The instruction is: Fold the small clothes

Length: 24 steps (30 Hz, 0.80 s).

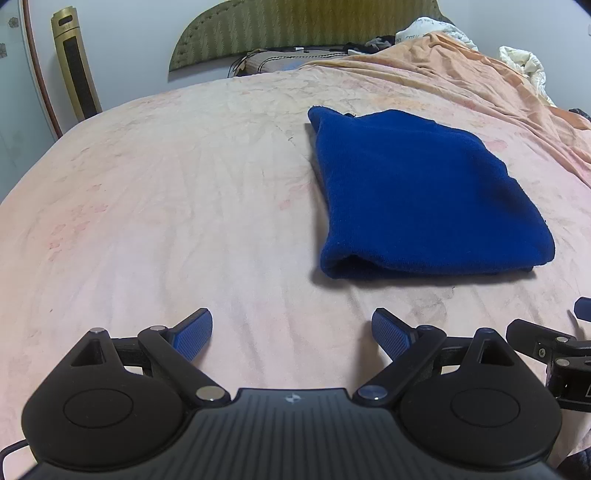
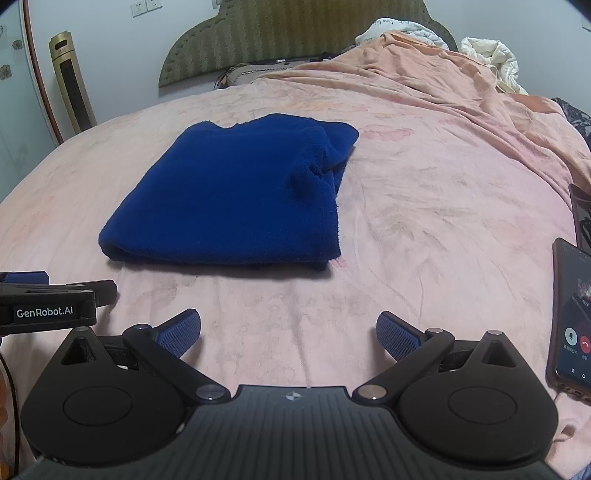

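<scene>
A dark blue knitted garment lies folded into a thick rectangle on the pink bedsheet. It also shows in the right wrist view, with a bunched part at its far right corner. My left gripper is open and empty, low over the sheet, short of the garment's near left corner. My right gripper is open and empty, short of the garment's near edge. Each gripper shows at the edge of the other's view.
A phone with a lit call screen lies on the bed at the right. A rumpled orange cover and white bedding pile up at the far right. A green headboard and a gold tower fan stand behind.
</scene>
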### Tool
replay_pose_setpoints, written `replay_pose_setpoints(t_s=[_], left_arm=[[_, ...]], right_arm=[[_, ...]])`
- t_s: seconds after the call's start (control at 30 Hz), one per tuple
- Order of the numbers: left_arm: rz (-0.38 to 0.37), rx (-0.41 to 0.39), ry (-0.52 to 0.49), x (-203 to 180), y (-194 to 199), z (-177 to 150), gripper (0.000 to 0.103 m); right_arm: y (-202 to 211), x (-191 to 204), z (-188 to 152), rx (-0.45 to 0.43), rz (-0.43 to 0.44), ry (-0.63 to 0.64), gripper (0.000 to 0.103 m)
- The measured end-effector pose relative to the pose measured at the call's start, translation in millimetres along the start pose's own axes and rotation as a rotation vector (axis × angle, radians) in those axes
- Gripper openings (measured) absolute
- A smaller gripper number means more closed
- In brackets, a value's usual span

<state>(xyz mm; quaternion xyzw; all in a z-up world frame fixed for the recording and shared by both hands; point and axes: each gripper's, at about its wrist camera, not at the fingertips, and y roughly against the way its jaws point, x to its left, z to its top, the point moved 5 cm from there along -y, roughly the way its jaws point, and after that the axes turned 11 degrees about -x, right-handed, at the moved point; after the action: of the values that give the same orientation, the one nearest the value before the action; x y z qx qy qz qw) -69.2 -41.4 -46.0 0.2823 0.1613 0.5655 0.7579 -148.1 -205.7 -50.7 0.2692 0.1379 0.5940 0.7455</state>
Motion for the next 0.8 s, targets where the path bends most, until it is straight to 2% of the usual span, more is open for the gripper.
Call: replay_pose_setpoints(t_s=[0.23,0.47,0.67,0.8], left_arm=[[-0.001,-0.022,-0.018,0.5,6.4,2.7,0.094],[-0.055,-0.019,-0.007,-2.1,12.7,3.3,0.094],[-0.038,-0.021,0.018,2.4,11.3,6.5,0.094],[-0.018,-0.034,-0.004,3.8,11.7,6.3,0.094]], right_arm=[[1.2,0.0,-1.5,0.001,0.000,0.014,0.103],[2.1,1.0,-1.3,0.000,0.002,0.019,0.103],[1.0,3.0,0.0,0.008,0.010,0.032,0.103],[0.7,2.5,0.4,0.005,0.007,0.025,0.103]])
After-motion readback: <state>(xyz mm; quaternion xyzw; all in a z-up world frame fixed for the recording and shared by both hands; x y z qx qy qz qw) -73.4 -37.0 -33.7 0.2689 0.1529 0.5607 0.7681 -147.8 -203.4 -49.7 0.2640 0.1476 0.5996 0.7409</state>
